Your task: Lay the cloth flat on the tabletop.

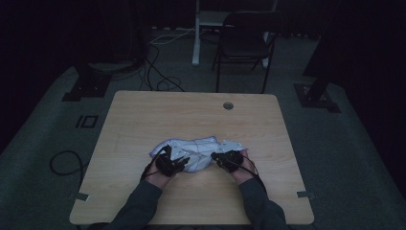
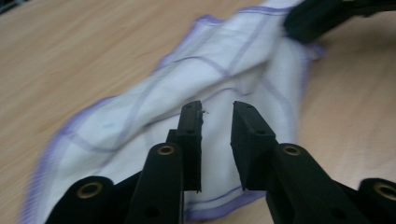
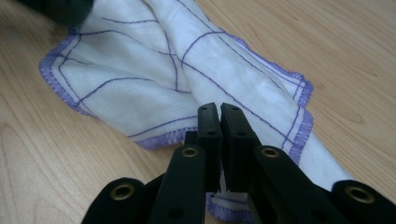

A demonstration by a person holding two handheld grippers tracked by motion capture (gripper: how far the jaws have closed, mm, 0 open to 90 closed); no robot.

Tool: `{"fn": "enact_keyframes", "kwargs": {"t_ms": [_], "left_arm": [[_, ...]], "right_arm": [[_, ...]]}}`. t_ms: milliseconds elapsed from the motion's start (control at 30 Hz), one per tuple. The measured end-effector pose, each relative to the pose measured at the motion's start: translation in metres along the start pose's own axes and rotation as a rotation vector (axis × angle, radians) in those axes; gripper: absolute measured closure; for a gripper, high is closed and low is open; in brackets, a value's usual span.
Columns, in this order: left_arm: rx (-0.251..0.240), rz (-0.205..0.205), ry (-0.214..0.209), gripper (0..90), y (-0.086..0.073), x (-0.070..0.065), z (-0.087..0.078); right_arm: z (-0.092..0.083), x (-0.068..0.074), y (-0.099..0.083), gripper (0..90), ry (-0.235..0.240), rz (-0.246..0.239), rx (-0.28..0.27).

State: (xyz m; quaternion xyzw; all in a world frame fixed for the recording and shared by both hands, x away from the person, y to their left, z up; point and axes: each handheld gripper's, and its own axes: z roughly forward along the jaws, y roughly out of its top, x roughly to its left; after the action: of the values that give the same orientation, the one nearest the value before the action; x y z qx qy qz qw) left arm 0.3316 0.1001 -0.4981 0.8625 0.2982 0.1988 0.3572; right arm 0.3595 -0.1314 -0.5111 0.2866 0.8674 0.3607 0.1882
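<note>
Left gripper parted, cloth, wooden table

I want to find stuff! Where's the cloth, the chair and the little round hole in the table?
cloth point(image 3: 140, 88): right gripper view, on its white middle.
chair point(image 1: 244, 45): high view, on its dark seat.
round hole point(image 1: 228, 105): high view, on the hole's centre, near the table's far edge.

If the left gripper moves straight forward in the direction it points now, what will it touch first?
Probably the white cloth: the open left gripper points along it, low above its folds. Farther along waits the right gripper, though depth is uncertain.
</note>
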Motion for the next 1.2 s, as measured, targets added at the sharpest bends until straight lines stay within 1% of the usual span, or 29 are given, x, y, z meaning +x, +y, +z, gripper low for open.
{"fn": "enact_keyframes", "kwargs": {"t_ms": [133,167,233,267,300,367,400,467,500,567,600,633,733,767,900,967,1000,1100,1167,1200], "left_arm": [[-0.001,0.031,-0.042,67.7,0.005,-0.014,0.009],[0.004,0.045,-0.047,66.6,0.006,-0.017,0.012],[0.02,0.064,-0.033,65.2,0.008,-0.022,0.018],[0.03,0.061,-0.027,65.2,0.008,-0.021,0.023],[0.041,0.049,-0.022,65.9,0.008,-0.019,0.028],[0.052,0.017,-0.017,72.7,0.007,-0.014,0.036],[0.06,0.014,-0.006,75.5,0.007,-0.012,0.038],[0.064,0.015,0.0,79.7,0.007,-0.011,0.039],[0.067,0.012,0.008,80.9,0.008,-0.007,0.041],[0.065,-0.002,0.013,81.2,0.008,-0.003,0.042],[0.059,-0.021,0.015,81.2,0.007,0.0,0.043],[0.061,-0.026,0.017,81.2,0.007,0.002,0.043],[0.062,-0.046,0.041,79.8,0.006,0.006,0.043],[0.063,-0.045,0.05,79.1,0.005,0.008,0.043],[0.058,-0.074,0.075,78.1,0.004,0.014,0.043],[0.06,-0.08,0.089,78.0,0.004,0.016,0.043],[0.053,-0.084,0.093,78.0,0.004,0.016,0.042],[0.052,-0.073,0.104,77.1,0.005,0.018,0.041],[0.058,-0.063,0.116,76.7,0.006,0.02,0.042],[0.055,-0.072,0.121,76.4,0.007,0.022,0.043]], "right_arm": [[0.003,0.0,0.0,87.7,0.002,0.0,0.004],[0.003,0.0,0.001,87.6,0.003,0.001,0.006],[0.004,0.0,0.001,87.0,0.005,-0.002,0.005],[0.004,0.0,0.001,84.6,0.009,-0.004,0.006],[0.004,0.001,0.001,82.5,0.01,-0.007,0.006],[0.003,0.001,0.001,78.2,0.005,-0.007,0.006],[0.002,0.002,0.001,75.9,0.0,-0.007,0.002],[0.001,0.002,0.001,74.8,-0.003,-0.011,-0.005],[0.0,0.003,0.001,73.4,-0.007,-0.017,-0.013],[-0.001,0.004,0.002,73.1,-0.011,-0.018,-0.014],[-0.001,0.005,0.002,73.1,-0.013,-0.02,-0.014],[-0.001,0.006,0.002,72.9,-0.014,-0.021,-0.015],[-0.001,0.006,0.003,72.8,-0.016,-0.025,-0.016],[-0.001,0.006,0.003,72.8,-0.017,-0.024,-0.016],[-0.001,0.006,0.002,72.9,-0.015,-0.025,-0.013],[0.001,0.006,0.002,73.2,-0.014,-0.025,-0.008],[0.001,0.006,0.001,73.6,-0.013,-0.02,-0.007],[0.004,0.005,0.0,76.8,-0.012,-0.021,0.002],[0.007,0.004,-0.001,79.6,-0.013,-0.012,0.012],[0.008,0.003,-0.001,80.8,-0.012,-0.009,0.016]]}}
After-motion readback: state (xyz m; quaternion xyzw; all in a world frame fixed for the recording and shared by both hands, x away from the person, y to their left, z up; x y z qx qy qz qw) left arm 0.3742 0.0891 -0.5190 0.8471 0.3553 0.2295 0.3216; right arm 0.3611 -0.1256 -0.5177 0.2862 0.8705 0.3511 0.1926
